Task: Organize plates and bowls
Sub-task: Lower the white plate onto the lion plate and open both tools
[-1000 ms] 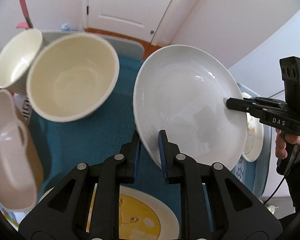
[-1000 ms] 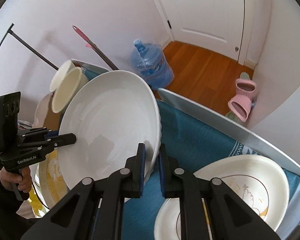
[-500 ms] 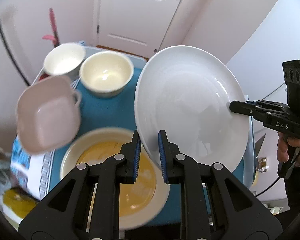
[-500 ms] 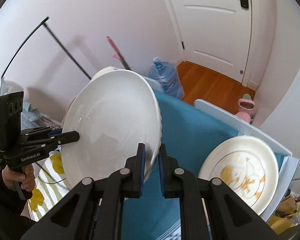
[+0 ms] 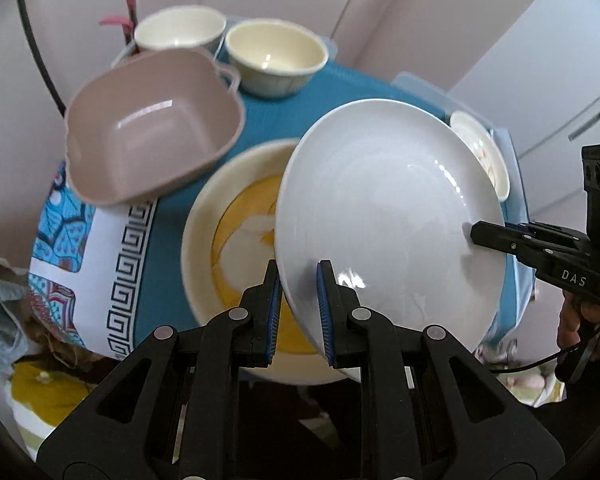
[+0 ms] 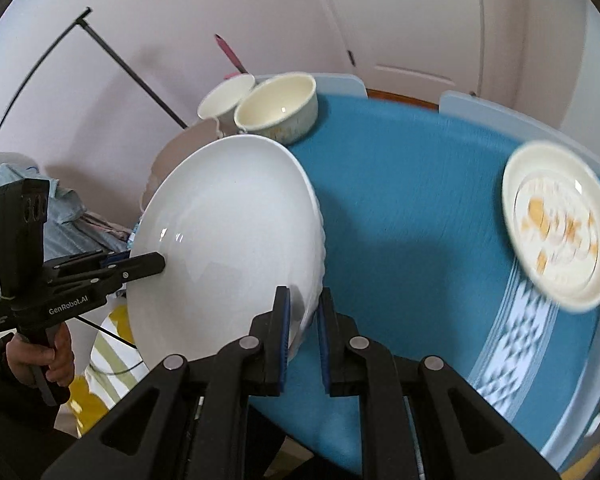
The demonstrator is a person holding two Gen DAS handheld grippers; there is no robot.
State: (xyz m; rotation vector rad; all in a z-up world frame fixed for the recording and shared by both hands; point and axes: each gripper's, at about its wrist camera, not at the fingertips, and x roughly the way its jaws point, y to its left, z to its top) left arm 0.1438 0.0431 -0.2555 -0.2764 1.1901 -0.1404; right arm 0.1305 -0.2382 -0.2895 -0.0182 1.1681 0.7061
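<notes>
Plate (image 5: 388,216) above another plate (image 5: 204,248)

Yellow plate (image 5: 236,216) half hidden; small plate (image 6: 560,224) blurred.

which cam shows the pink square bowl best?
Left wrist view. The pink square bowl shows whole there: open top, inner walls, a handle, near the two cream bowls. In the right wrist view only a sliver of its rim peeks out behind the white plate, so shape and contents can't be read.
</notes>
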